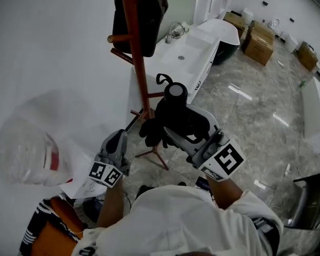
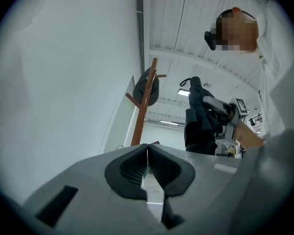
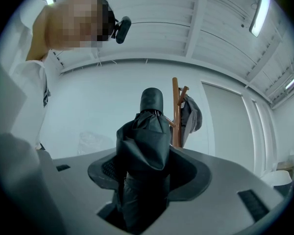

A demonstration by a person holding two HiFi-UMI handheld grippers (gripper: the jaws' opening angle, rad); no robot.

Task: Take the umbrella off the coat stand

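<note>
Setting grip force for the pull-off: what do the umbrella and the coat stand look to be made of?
Umbrella: dark matte fabric, probably a synthetic weave; it bunches in soft creased folds. Its end cap looks like smooth dark plastic. Coat stand: reddish-brown round pole and pegs with an even, low-sheen finish. It looks like stained or painted wood, though coated metal is possible.

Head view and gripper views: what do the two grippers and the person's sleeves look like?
The left gripper and right gripper are pale grey moulded shells with dark ribbed pads. Each carries a cube with black-and-white square markers. No cables show. The person wears a white short-sleeved shirt.
</note>
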